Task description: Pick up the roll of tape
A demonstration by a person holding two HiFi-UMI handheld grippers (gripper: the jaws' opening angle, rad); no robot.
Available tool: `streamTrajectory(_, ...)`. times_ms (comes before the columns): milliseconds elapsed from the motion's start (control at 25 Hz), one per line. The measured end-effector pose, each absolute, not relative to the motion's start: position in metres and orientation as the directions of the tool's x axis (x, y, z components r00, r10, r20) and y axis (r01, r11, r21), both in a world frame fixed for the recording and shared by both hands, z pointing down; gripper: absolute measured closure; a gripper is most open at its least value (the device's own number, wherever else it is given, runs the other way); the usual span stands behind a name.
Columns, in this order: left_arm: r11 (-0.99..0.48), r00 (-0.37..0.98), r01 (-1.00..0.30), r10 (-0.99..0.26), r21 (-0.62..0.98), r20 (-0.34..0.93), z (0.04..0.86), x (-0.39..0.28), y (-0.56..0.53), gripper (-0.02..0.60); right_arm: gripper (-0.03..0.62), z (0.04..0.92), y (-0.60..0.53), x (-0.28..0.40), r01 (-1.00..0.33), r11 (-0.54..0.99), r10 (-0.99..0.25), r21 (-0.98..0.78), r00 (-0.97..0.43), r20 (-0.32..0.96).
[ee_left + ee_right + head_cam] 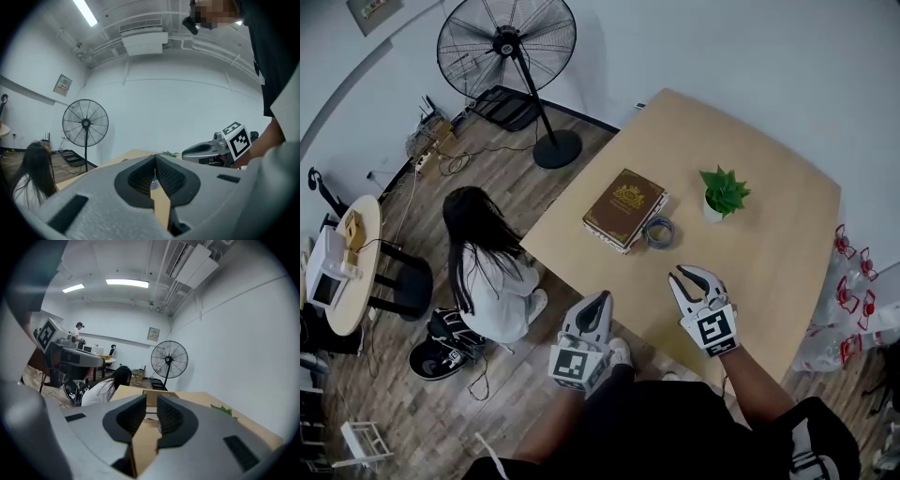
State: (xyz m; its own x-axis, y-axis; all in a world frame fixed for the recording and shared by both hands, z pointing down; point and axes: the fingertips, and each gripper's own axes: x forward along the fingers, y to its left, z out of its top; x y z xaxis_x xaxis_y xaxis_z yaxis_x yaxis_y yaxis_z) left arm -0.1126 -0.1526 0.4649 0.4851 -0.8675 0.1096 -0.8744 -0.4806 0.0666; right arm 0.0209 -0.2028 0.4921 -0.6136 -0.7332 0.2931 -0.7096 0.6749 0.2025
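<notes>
The roll of tape (658,232), a grey-blue ring, lies flat on the tan table (769,253) against the near right corner of a brown book (624,208). My right gripper (686,275) hovers over the table's near part, a short way from the tape, pointing toward it. In its own view the right gripper (151,399) is open by a narrow gap with nothing in it, and the book (159,395) shows beyond the tips. My left gripper (602,298) hangs just off the table's near left edge. Its jaws (155,158) meet at the tips and are shut on nothing.
A small potted plant (722,192) stands right of the book. A person (487,267) sits on the floor by the table's left edge. A standing fan (508,42) is at the back. A round side table (352,272) sits far left.
</notes>
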Motion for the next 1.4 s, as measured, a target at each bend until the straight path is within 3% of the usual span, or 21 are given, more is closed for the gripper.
streamTrajectory(320,-0.516,0.524,-0.852,-0.843,0.088,0.123,0.475,-0.127,-0.183,0.578,0.456,0.553,-0.244,0.009,-0.623,0.718,-0.685,0.311,-0.555,0.471)
streamTrajectory(720,-0.526,0.537,-0.843,-0.830,0.110,0.151,0.492,-0.145,-0.207,0.578,0.360,0.633,-0.289,0.001,-0.357,0.817,-0.574,0.453,-0.422,0.702)
streamTrajectory(1080,-0.521,0.534,-0.845,-0.830,0.116,0.164,0.498,-0.163,-0.223,0.578,0.358,0.684,-0.322,-0.007,-0.108,0.873,-0.485,0.476,-0.301,0.821)
streamTrajectory(1400,-0.505,0.519,-0.854,-0.837,0.121,0.171,0.502,-0.180,-0.231,0.578,0.360,0.708,-0.340,-0.014,-0.011,0.892,-0.440,0.451,-0.240,0.865)
